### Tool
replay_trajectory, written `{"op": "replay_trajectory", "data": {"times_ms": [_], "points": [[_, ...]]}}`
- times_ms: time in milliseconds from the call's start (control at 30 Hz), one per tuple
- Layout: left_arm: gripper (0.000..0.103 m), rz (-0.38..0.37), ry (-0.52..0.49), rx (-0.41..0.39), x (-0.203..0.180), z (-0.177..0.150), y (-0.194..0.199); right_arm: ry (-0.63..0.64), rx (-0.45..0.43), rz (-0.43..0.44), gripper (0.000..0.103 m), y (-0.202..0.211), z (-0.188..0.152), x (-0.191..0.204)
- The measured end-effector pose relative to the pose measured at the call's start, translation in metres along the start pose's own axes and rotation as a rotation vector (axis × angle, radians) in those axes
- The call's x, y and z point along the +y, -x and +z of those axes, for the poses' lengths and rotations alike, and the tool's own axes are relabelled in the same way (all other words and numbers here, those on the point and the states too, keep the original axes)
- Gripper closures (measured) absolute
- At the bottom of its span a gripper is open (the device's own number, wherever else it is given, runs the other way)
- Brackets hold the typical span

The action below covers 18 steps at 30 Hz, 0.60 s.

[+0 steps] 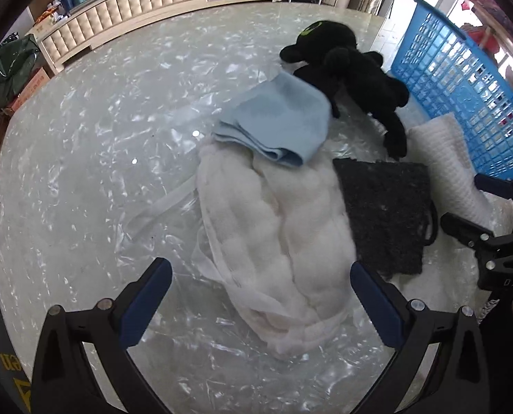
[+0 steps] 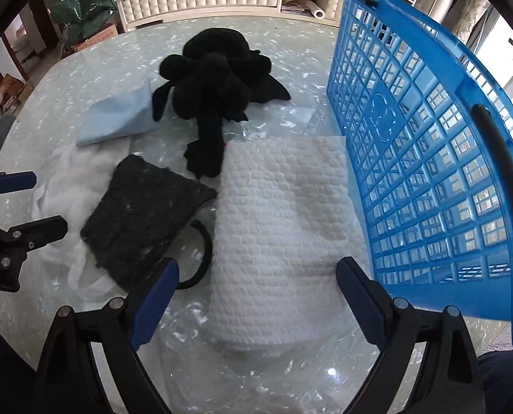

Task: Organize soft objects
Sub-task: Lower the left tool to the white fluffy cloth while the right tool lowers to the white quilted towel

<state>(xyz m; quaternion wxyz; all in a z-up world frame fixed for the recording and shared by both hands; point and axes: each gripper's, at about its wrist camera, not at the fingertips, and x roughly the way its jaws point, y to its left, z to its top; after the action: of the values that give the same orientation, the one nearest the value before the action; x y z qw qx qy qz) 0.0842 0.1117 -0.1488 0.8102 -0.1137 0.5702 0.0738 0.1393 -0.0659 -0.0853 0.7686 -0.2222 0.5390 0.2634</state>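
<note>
Soft things lie on a pale glossy table (image 1: 84, 172). A white fluffy bundle in gauze (image 1: 273, 234) lies between my open left gripper's (image 1: 260, 276) fingers, the gripper empty. A folded light blue cloth (image 1: 277, 117) rests on its far end. A black plush toy (image 1: 353, 69) lies behind, also seen in the right wrist view (image 2: 215, 86). A dark grey felt pad (image 2: 142, 220) with a black hair tie (image 2: 201, 255) lies left of a white waffle towel (image 2: 280, 214). My open, empty right gripper (image 2: 256, 276) hovers over the towel's near end.
A blue plastic lattice basket (image 2: 429, 158) stands at the right, close to the towel; it also shows in the left wrist view (image 1: 463, 86). A cream padded cabinet (image 1: 129, 3) runs behind the table. Each gripper appears at the edge of the other's view.
</note>
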Motion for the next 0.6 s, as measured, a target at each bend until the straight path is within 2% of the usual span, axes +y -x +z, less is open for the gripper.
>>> {"op": "replay_trajectory", "data": {"times_ms": [67,233,333,433,533,600], "points": [[0.000,0.005,0.001,0.011,0.003,0.003,-0.006,-0.003,0.013,-0.010,0.015,-0.006,0.001,-0.003],[0.000,-0.001,0.006,0.038,0.009,0.009,-0.023,-0.007,0.015,-0.026,0.016,-0.015,-0.002,-0.005],[0.001,0.001,-0.001,0.033,0.011,0.012,-0.029,-0.029,0.009,-0.025,0.024,-0.020,0.003,-0.008],[0.010,0.001,-0.003,0.032,0.010,0.013,-0.029,-0.055,0.010,-0.020,0.034,-0.019,0.005,-0.015],[0.023,-0.006,-0.007,0.039,0.001,0.014,-0.023,-0.048,0.008,-0.032,0.036,-0.020,0.003,-0.016],[0.036,0.003,-0.021,0.046,-0.004,0.015,-0.021,-0.051,0.008,-0.037,0.041,-0.022,0.003,-0.014]]}}
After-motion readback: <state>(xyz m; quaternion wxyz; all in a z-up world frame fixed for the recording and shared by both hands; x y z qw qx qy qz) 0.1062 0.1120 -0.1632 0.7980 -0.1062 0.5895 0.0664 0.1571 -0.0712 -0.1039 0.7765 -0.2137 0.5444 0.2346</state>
